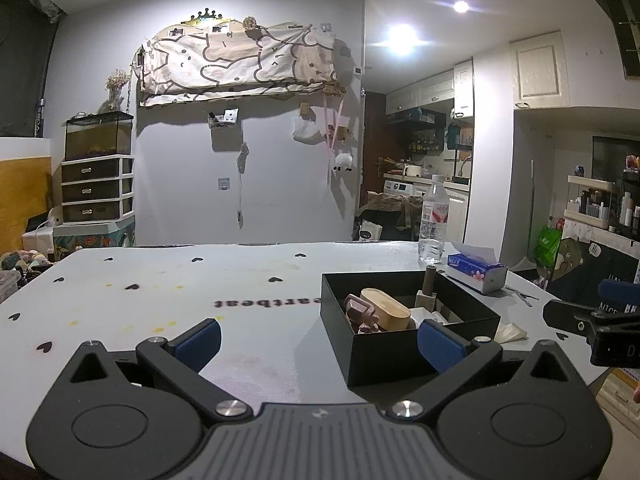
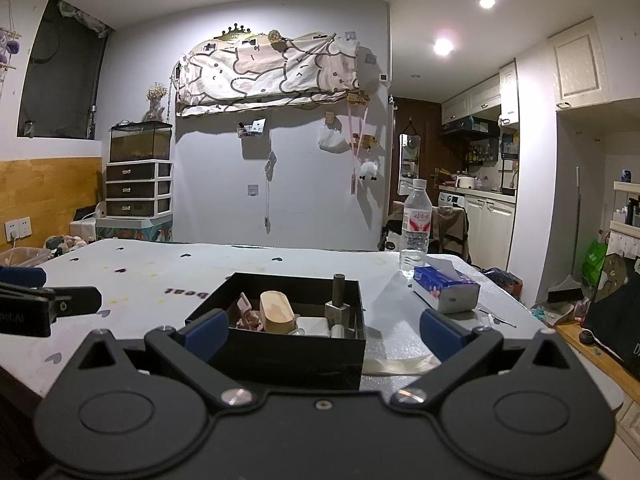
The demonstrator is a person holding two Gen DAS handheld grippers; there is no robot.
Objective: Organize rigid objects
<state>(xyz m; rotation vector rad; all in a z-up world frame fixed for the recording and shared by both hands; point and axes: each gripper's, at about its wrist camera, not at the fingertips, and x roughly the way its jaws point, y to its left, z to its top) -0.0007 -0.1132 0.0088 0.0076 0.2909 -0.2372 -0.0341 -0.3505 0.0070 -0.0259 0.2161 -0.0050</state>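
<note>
A black open box (image 1: 384,350) (image 2: 288,350) sits on the white table. Inside lie a wooden oval container (image 1: 386,308) (image 2: 276,312), a pinkish small object (image 1: 360,312) (image 2: 246,314), a tall bottle with a dark cap (image 1: 430,286) (image 2: 338,300) and a white item (image 2: 312,325). My left gripper (image 1: 320,342) is open, low over the table, with its right finger in front of the box's near corner. My right gripper (image 2: 324,330) is open and faces the box's near wall, nothing between its fingers. Each gripper shows at the edge of the other's view.
A clear water bottle (image 1: 434,220) (image 2: 416,228) and a blue tissue pack (image 1: 476,270) (image 2: 444,286) stand behind the box to the right. A clear plastic wrapper (image 2: 400,364) lies by the box. The table (image 1: 200,280) has heart prints; its right edge (image 2: 560,332) drops to clutter.
</note>
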